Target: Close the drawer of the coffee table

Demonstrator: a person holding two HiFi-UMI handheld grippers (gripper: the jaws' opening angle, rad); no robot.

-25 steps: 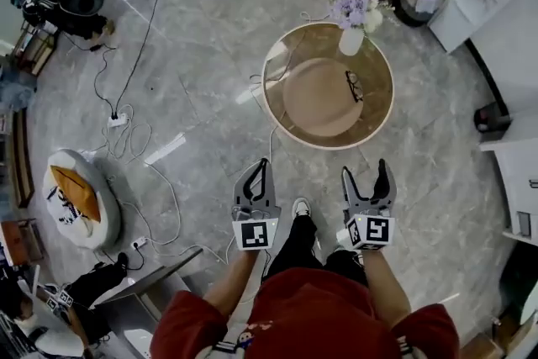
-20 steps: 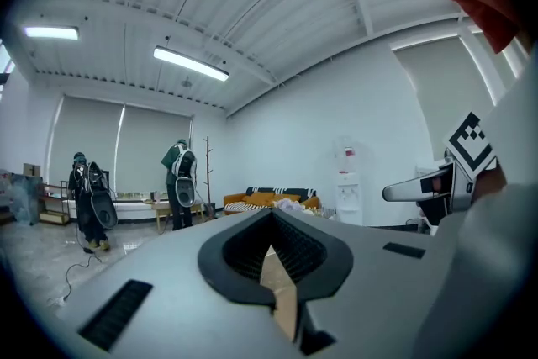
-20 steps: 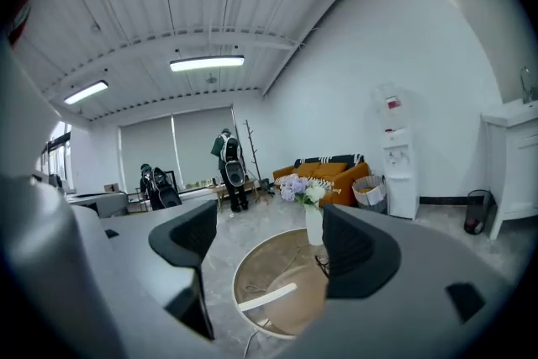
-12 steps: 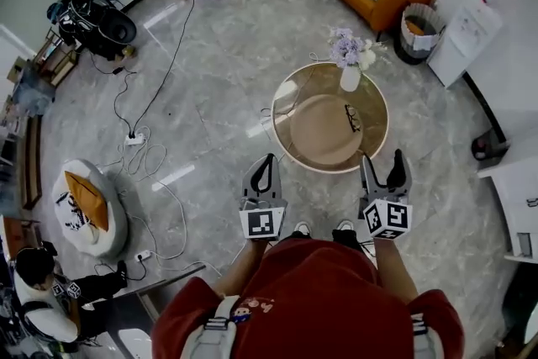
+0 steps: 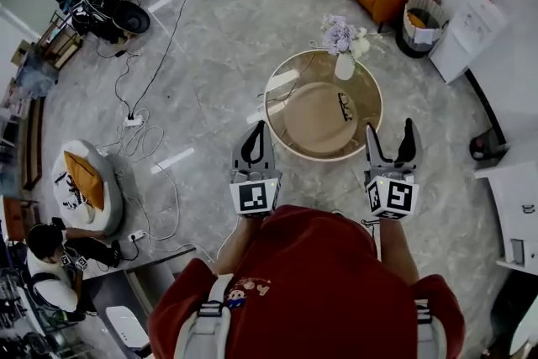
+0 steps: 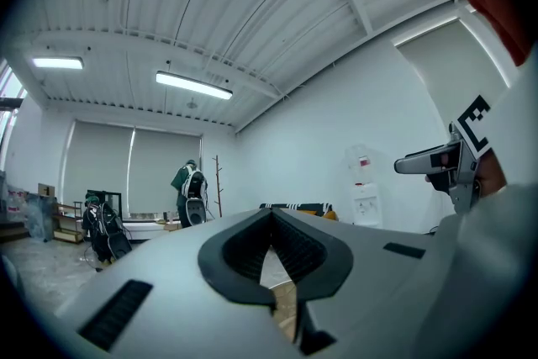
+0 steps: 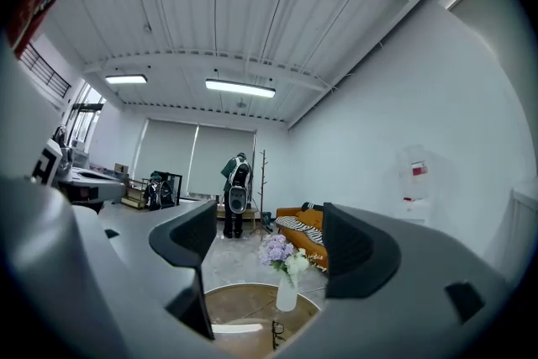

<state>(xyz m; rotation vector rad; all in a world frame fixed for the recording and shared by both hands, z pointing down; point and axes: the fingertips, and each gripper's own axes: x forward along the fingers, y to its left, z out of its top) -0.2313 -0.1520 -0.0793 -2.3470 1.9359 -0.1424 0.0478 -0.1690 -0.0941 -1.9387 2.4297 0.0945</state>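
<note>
Currently both tools hang in the air over the marble floor (image 5: 210,55), just short of the round coffee table (image 5: 309,120), touching nothing. The left tool (image 5: 260,129) (image 6: 271,214) has its jaws brought together, tips meeting, with nothing between them. The right tool (image 5: 390,130) (image 7: 267,235) has its jaws spread apart and empty. A vase of flowers (image 5: 344,63) (image 7: 286,292) stands near the table's far edge, and a pair of glasses (image 5: 345,107) (image 7: 276,338) lies nearer the middle. The table's drawer cannot be made out.
</note>
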